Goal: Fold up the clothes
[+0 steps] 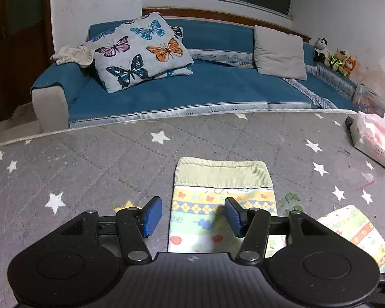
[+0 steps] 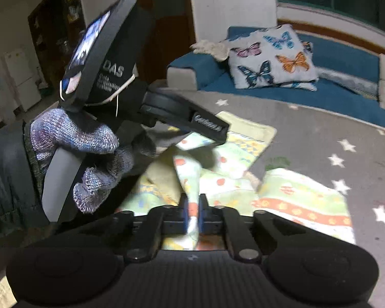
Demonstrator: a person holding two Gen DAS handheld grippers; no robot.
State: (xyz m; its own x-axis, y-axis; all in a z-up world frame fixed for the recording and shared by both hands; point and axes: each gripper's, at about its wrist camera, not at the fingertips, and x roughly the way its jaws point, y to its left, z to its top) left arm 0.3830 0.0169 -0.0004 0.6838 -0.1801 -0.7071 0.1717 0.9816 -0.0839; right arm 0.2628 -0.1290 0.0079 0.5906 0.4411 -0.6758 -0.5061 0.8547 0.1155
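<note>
while the right gripper point(image 2: 193, 217) pinches the pants point(image 2: 233, 154), left gripper point(image 1: 193, 215) fingers gape

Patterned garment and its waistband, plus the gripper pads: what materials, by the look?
Garment: soft printed cotton-like knit, matte; it drapes limply.
Waistband: ribbed stretch knit, fine vertical ridges.
Left gripper pads: blue, probably rubber, textured face.

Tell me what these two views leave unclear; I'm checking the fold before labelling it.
- Patterned pastel children's trousers: the near end is hidden by the left gripper body in the left wrist view.
- Pinched fold of fabric: which part the right gripper holds is blurred in the right wrist view.
- White tissue pack: cut off by the right edge in the left wrist view.
</note>
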